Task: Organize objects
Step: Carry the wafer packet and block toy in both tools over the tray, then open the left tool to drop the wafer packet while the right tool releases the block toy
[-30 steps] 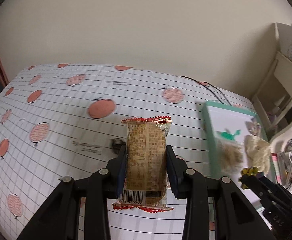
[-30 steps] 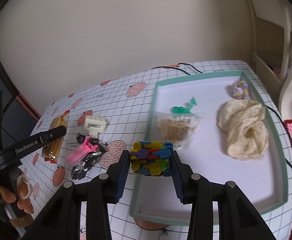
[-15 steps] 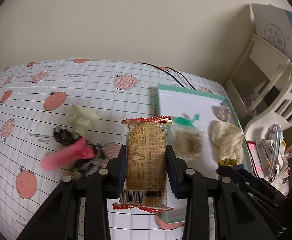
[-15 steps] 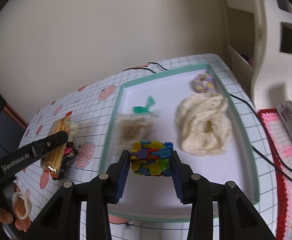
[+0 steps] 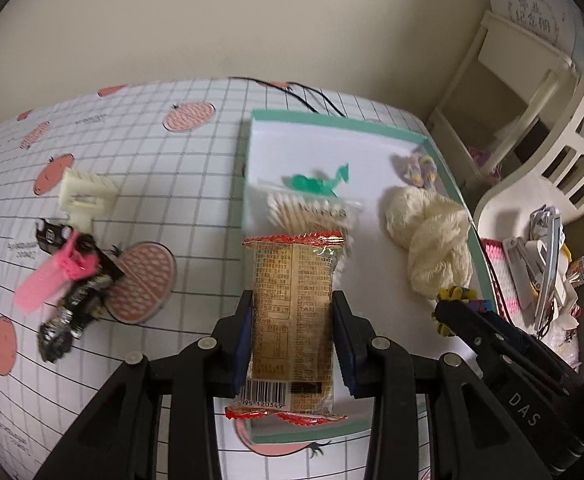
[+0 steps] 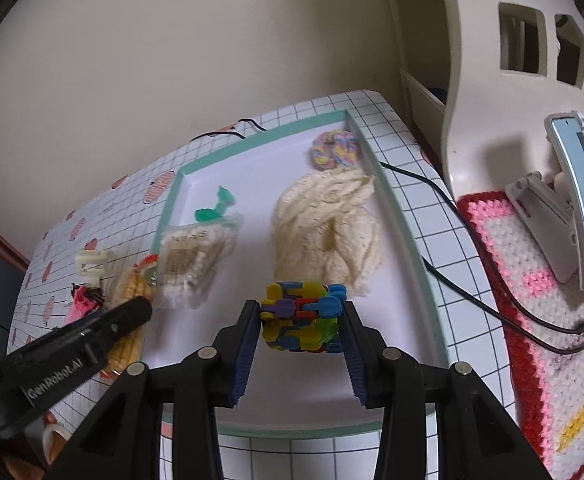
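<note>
A crinkly foil snack pack (image 5: 292,312) is clamped lengthwise in the left tool (image 5: 292,344), above the near left edge of the tray (image 5: 331,122). A knobbly plastic block toy (image 6: 301,316) is pinched in the right tool (image 6: 301,344), over the tray's smooth white floor. Each should be lowered onto bare floor, clear of the soft cream cloth (image 6: 327,232) and swab bag (image 6: 192,264), and only then released.

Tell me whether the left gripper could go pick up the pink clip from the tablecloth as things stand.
Probably not yet. The left gripper is shut on the snack packet, so its jaws are full. The pink clip lies in the open beside the dark wrapper, nothing over it; the packet would have to be set down first.
</note>
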